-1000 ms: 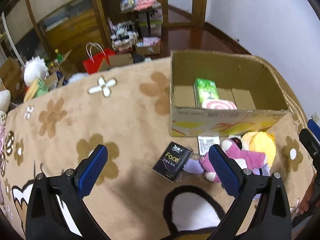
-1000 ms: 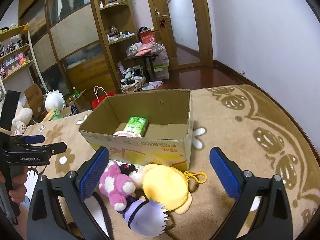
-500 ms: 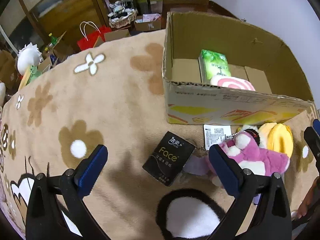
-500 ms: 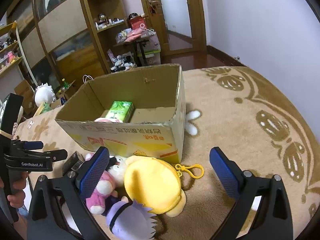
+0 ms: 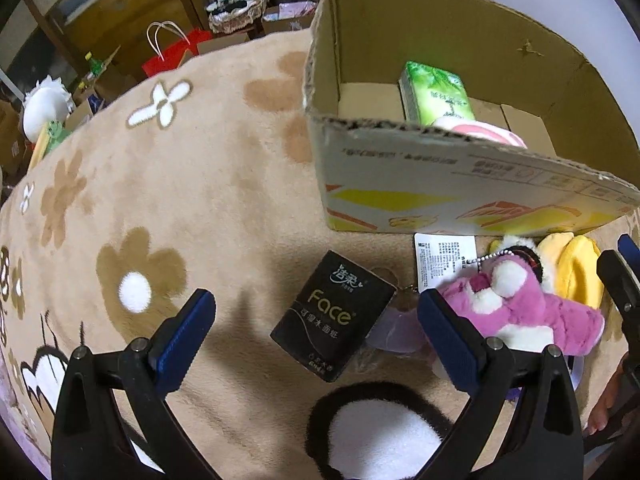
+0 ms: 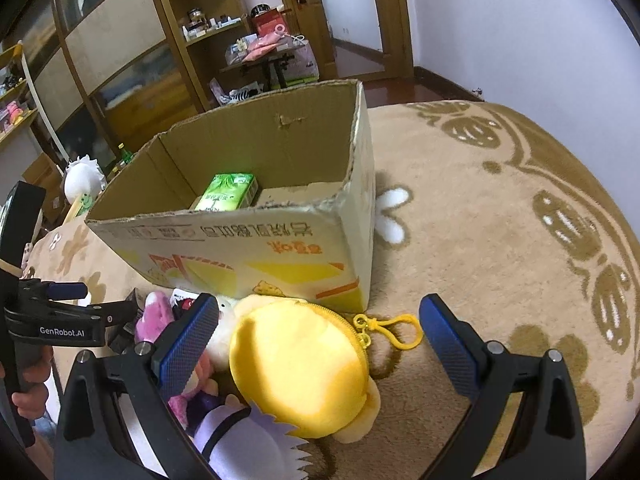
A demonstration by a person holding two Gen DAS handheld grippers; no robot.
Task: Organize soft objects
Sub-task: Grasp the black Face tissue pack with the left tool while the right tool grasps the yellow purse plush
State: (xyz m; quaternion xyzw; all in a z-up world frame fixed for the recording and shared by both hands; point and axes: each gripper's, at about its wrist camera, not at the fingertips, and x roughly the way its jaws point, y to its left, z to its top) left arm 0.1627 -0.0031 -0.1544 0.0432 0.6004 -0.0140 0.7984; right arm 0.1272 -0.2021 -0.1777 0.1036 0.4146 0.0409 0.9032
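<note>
An open cardboard box (image 5: 460,184) (image 6: 256,256) stands on the carpet, holding a green tissue pack (image 5: 436,92) (image 6: 228,192) and a pink-and-white soft item (image 5: 480,132). In front of it lie a black tissue pack (image 5: 334,316), a pink plush (image 5: 524,312) (image 6: 154,316), a yellow plush pouch (image 6: 300,364) (image 5: 576,272) with a yellow clasp, and a purple-haired plush (image 6: 248,444). My left gripper (image 5: 316,332) is open, low over the black pack. My right gripper (image 6: 320,340) is open, spanning the yellow pouch from above.
A beige carpet (image 5: 180,200) with flower patterns covers the surface. A white paper tag (image 5: 444,256) lies by the box. Shelves (image 6: 192,40), a red bag (image 5: 172,52) and clutter fill the room behind. A hand (image 6: 28,388) holds the left gripper's handle.
Both grippers have moved down and closer to the objects; the black pack and the yellow pouch now sit larger between the open fingers. Nothing was grasped.
</note>
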